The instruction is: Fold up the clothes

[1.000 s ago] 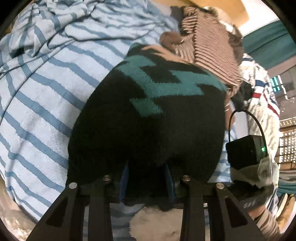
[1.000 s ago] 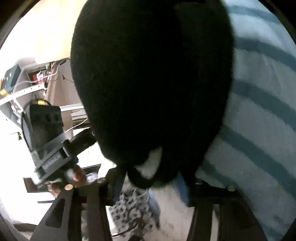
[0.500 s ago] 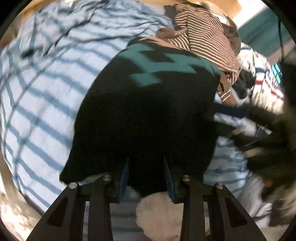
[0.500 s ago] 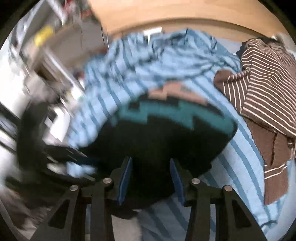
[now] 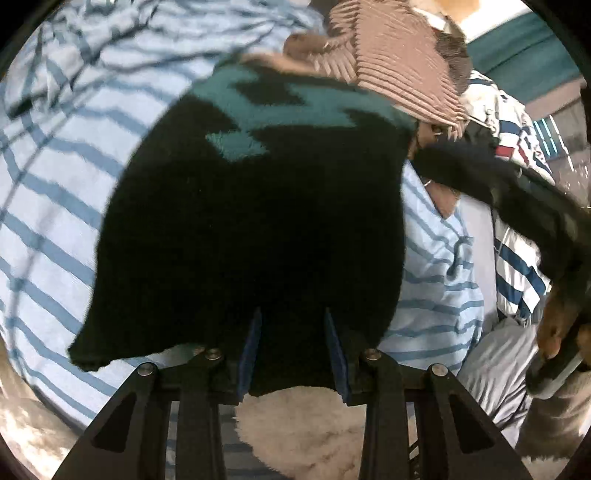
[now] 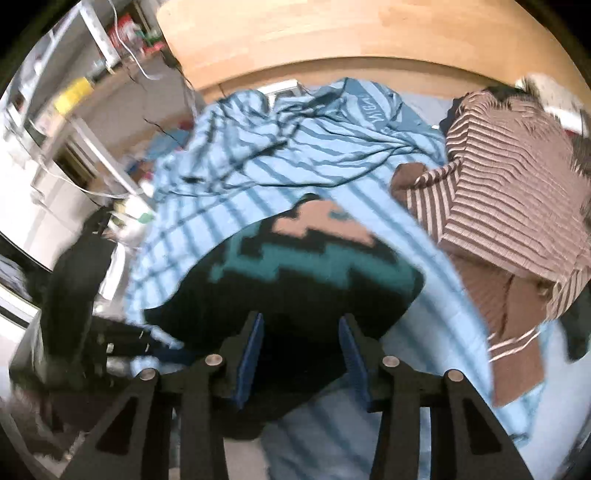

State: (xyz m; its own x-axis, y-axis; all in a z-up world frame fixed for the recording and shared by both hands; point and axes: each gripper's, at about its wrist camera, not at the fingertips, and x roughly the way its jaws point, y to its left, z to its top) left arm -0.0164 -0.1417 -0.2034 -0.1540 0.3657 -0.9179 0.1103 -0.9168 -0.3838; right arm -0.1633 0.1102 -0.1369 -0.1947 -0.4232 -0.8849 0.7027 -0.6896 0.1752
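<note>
Black knit sweater with a teal zigzag band and a tan patch [image 5: 258, 206] hung from both tools over a light blue striped sheet [image 5: 55, 177]. Left gripper [image 5: 293, 354] was clamped on the sweater's near hem; dark knit filled the narrow gap between its blue pads [image 5: 253, 354], and the garment spread away ahead of it. Right gripper [image 6: 301, 358] also had black knit between its blue pads [image 6: 251, 354], the fabric bunching between and under them. Its jaws had just been closing, at a middling width; pads appeared to press the cloth. From the right gripper, the teal and tan pattern lay straight ahead. Brown sweater with thin cream stripes [image 6: 509, 192] sat ahead and to the right, apart from the black one. Pale wooden headboard [image 6: 332, 33] curved across the far edge. In the left view, a white garment with navy and red stripes [image 5: 517, 147] lay to the right; a blurred dark shape [image 5: 524, 199] crossed in front of it.
</note>
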